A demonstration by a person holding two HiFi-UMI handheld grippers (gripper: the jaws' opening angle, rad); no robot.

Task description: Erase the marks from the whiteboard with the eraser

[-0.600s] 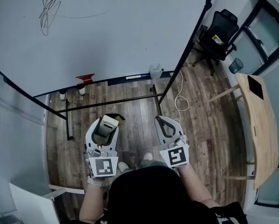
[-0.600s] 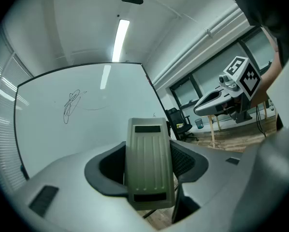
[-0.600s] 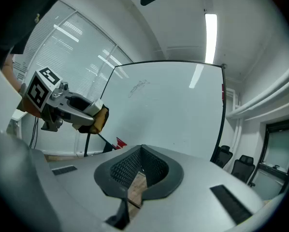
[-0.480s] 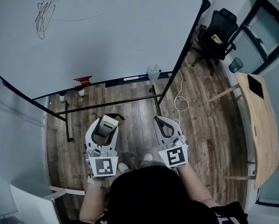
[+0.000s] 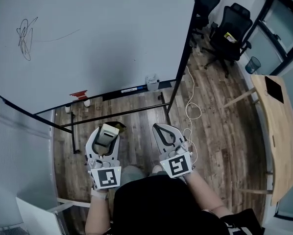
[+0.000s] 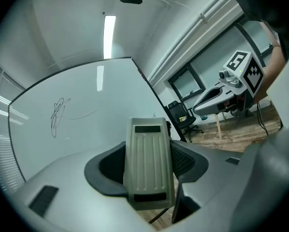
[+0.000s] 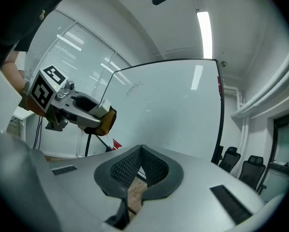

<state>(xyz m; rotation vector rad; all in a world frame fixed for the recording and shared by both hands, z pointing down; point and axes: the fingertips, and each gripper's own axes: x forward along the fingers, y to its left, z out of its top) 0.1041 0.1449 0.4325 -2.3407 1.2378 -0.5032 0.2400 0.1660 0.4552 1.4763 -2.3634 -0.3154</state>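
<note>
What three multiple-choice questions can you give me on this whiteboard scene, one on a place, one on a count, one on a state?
1. Where is the eraser?
A. on the floor
B. between the left gripper's jaws
C. on the wooden table

2. How many black office chairs stand to the right of the whiteboard?
A. two
B. four
C. none

3. How is the right gripper?
A. shut on a marker
B. wide open
C. shut and empty

Answers:
1 B, since the left gripper view shows its jaws closed on the eraser.
2 A, since the head view shows two chairs past the board's right edge.
3 C, since the right gripper view shows its jaws meeting with nothing between them.
</note>
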